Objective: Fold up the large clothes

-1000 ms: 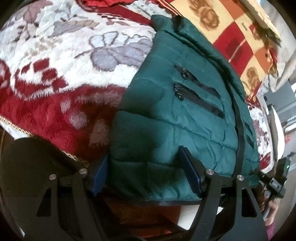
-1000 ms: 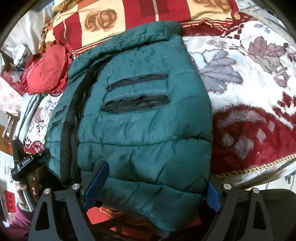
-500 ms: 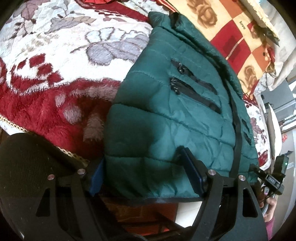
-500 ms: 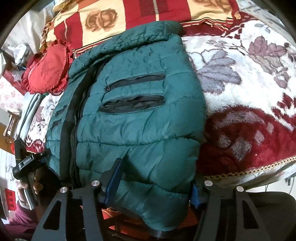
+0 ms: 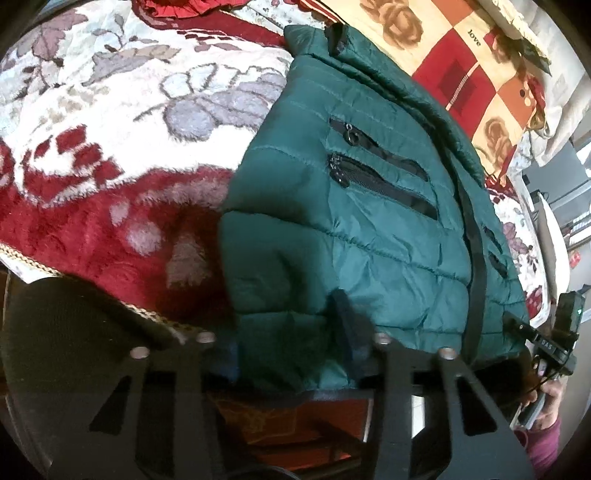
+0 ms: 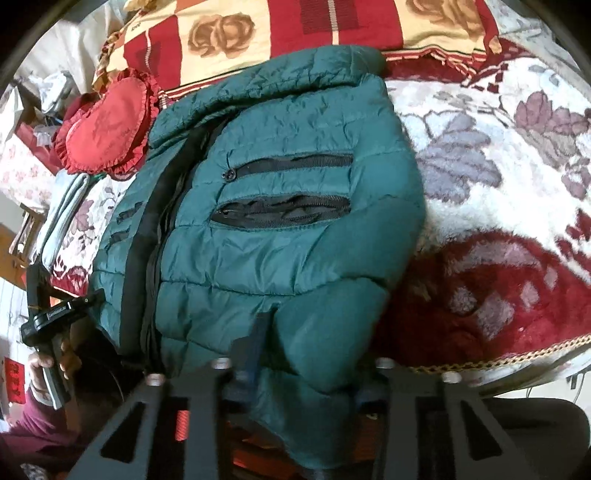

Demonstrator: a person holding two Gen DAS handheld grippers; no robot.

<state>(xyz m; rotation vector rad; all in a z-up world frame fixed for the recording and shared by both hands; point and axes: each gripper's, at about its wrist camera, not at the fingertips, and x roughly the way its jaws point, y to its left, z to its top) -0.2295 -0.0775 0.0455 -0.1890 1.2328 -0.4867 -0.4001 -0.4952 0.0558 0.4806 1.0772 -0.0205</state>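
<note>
A dark green puffer jacket [image 5: 354, 229] lies on a bed, its sides folded in and its black zips and pockets facing up. My left gripper [image 5: 291, 332] is shut on the left corner of the jacket's bottom hem. In the right wrist view the jacket [image 6: 280, 236] fills the middle. My right gripper [image 6: 306, 354] is shut on the right corner of the same hem, and the padded cloth bulges between its fingers. Each wrist view shows the other gripper at the far hem corner, held in a hand.
The bed has a red and white floral fleece blanket [image 5: 110, 155]. A red and cream rose-patterned quilt [image 6: 295, 26] lies beyond the collar. A red heart cushion [image 6: 107, 122] sits by the jacket's far left. The bed edge with braided trim [image 6: 517, 354] runs just below my grippers.
Both grippers have closed from wide open onto the jacket's hem, pinching it. The hem corners have bunched up and lifted slightly.
</note>
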